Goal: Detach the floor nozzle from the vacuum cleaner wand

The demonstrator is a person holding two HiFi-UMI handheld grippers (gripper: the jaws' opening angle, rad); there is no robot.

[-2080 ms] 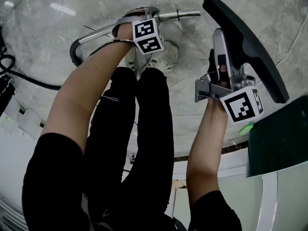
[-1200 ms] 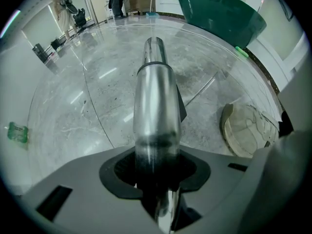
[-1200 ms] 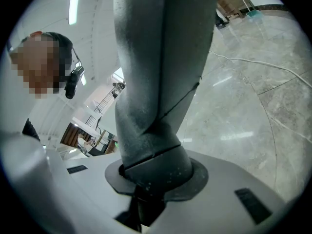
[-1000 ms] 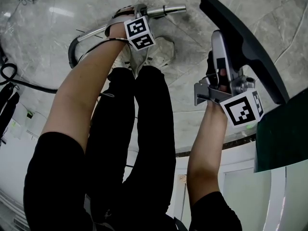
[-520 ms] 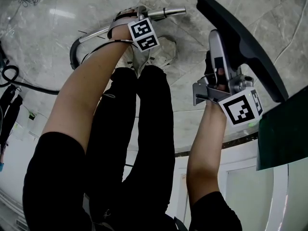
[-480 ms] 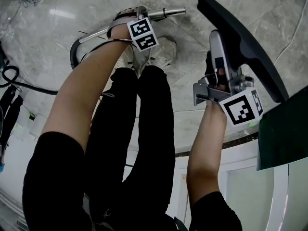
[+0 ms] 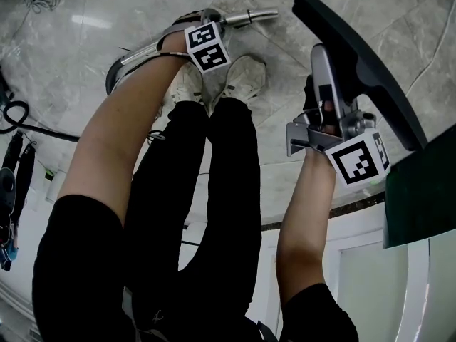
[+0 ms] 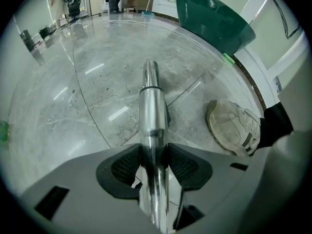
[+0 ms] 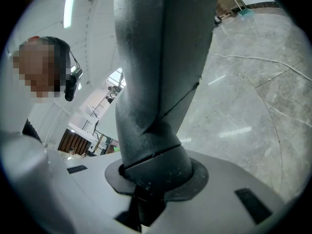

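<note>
Left gripper (image 8: 154, 156): jaws have just been opening. The metal wand (image 8: 150, 106) sits between the ribbed pads (image 8: 124, 167), which flank the tube and look eased off it, not clamped. Compared with two seconds back in the head view, the wand's bare end (image 7: 265, 13) has shifted a little left and up-frame. The left marker cube (image 7: 206, 46) has tilted slightly with it, and the person's pale sneakers (image 7: 242, 77) show more.

Right gripper (image 9: 155, 177): no change across the frames. Jaws are part-way apart and clamped on the dark grey neck of the floor nozzle (image 7: 356, 55), held up off the marble floor (image 7: 85, 41). The long black head slants across upper right of the head view.

Task read: nozzle and wand are well apart, with nothing plugged onto the wand's open end, so the detach itself looks done. The left hand seems to be letting go of the wand, probably a set-down or release step. Whether the wand's tip rests on the floor cannot be told.

Writing: none readable.
- No brand or label is visible on the wand, nozzle or either gripper body.
- The right marker cube (image 7: 358, 159) and the left one carry only black-and-white square patterns, no text.
- The sneaker (image 8: 233, 128) shows dark stripes, no legible logo.
</note>
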